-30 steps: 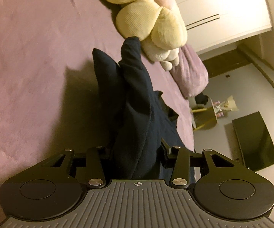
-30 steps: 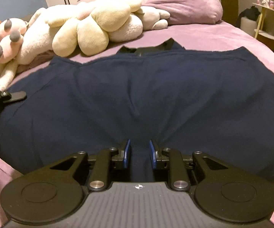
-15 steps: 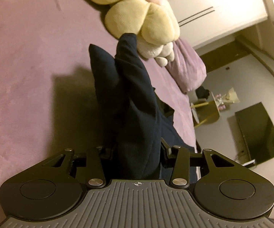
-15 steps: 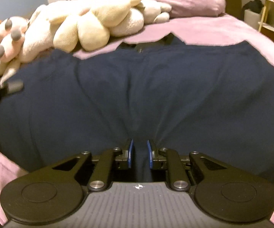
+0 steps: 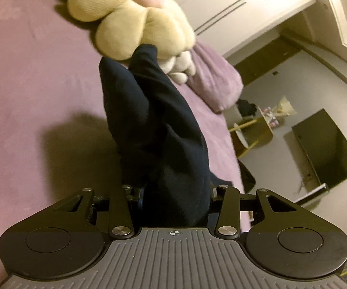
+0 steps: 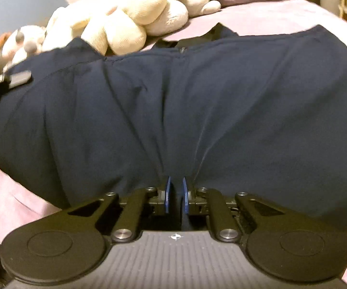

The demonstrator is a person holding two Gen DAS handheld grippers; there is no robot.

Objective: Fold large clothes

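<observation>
A: How is the garment seen to lie?

B: A dark navy garment (image 6: 221, 110) is spread wide across a mauve bedspread (image 6: 269, 14). In the right wrist view it fills the frame from nine o'clock to three o'clock. Its cloth is matte and soft, with shallow creases running in toward the near edge at six o'clock. A collar or neck opening is seen at its far edge, at twelve o'clock.

A: And the right gripper?

B: The right gripper (image 6: 175, 197) is closed to a narrow gap, and a fold of the near hem is pinched between its blue pads (image 6: 167, 195).

A: The left gripper?

B: The left gripper (image 5: 176, 200) is held partly open around a thick bunch of the same cloth (image 5: 159, 130), which is gripped and raised off the bedspread (image 5: 29, 96). The bunch runs toward twelve o'clock as a folded ridge, and a shadow is cast at nine o'clock.

A: Other items noted?

B: Cream plush toys (image 6: 125, 24) are lying against the far edge of the garment, and a mauve pillow (image 5: 216, 82) beyond them.
</observation>
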